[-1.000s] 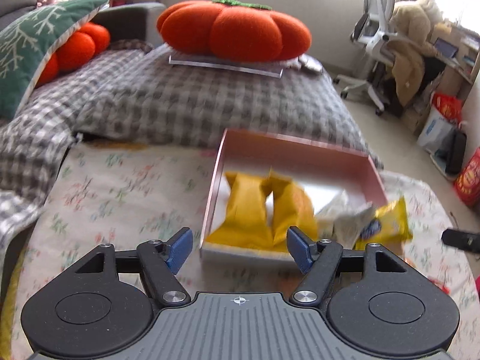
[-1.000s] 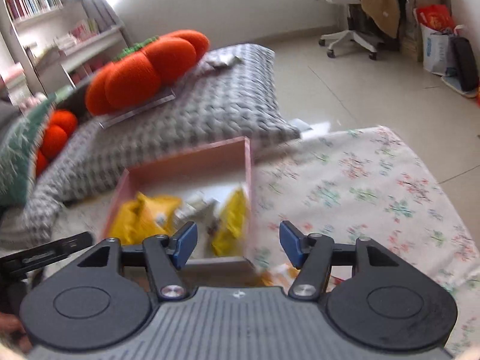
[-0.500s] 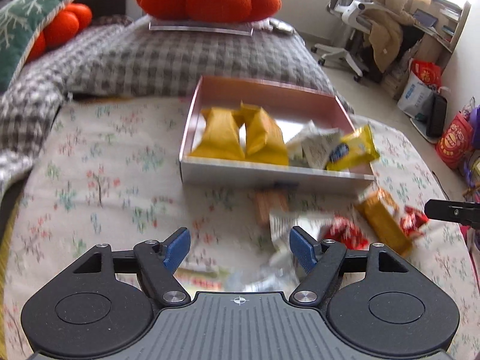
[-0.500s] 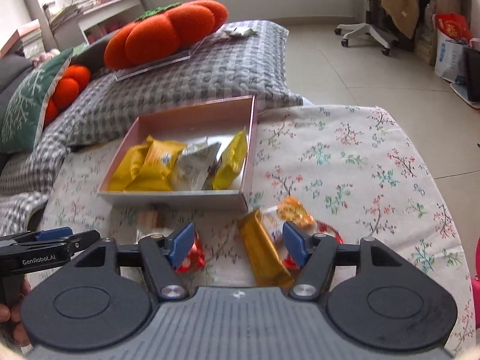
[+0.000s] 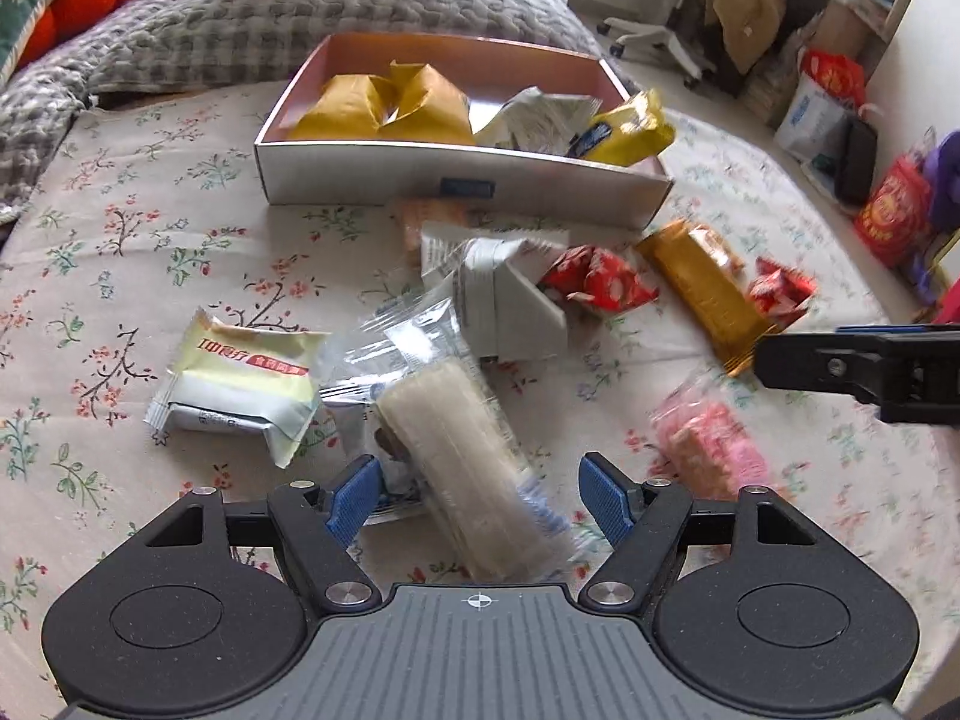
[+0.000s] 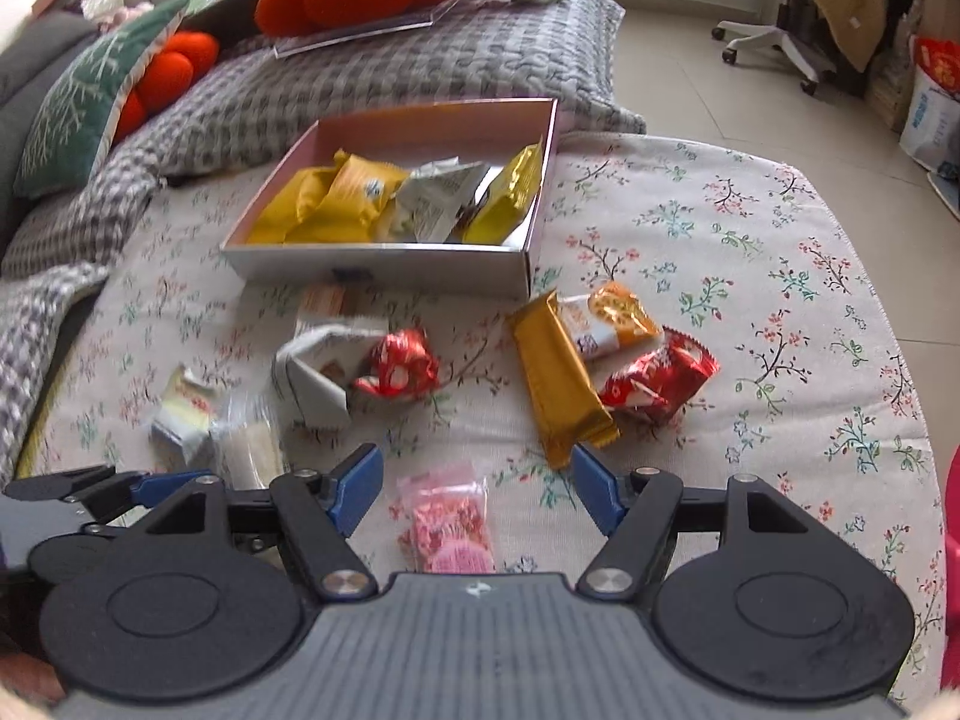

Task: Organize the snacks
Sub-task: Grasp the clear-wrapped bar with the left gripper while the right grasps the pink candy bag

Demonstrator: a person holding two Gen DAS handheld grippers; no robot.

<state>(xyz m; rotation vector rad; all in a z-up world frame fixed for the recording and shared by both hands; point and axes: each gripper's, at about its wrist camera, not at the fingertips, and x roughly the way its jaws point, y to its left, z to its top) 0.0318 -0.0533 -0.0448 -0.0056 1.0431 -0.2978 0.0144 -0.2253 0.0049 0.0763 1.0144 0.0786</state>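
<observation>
Hovering left hand-held gripper (image 5: 477, 492), released, over pale wrapped bar (image 5: 462, 456) running near-to-far between its jaws; right hand-held gripper (image 6: 477, 489) opening over pink packet (image 6: 447, 525).

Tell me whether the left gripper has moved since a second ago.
Yes. The left gripper has pulled back from the pink box, which now sits farther up its view, and hangs over the clear-wrapped pale bar on the cloth.

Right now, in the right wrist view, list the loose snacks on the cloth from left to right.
Cream packet → clear-wrapped bar → white carton → small red candy → pink packet → gold bar → red packet.
</observation>
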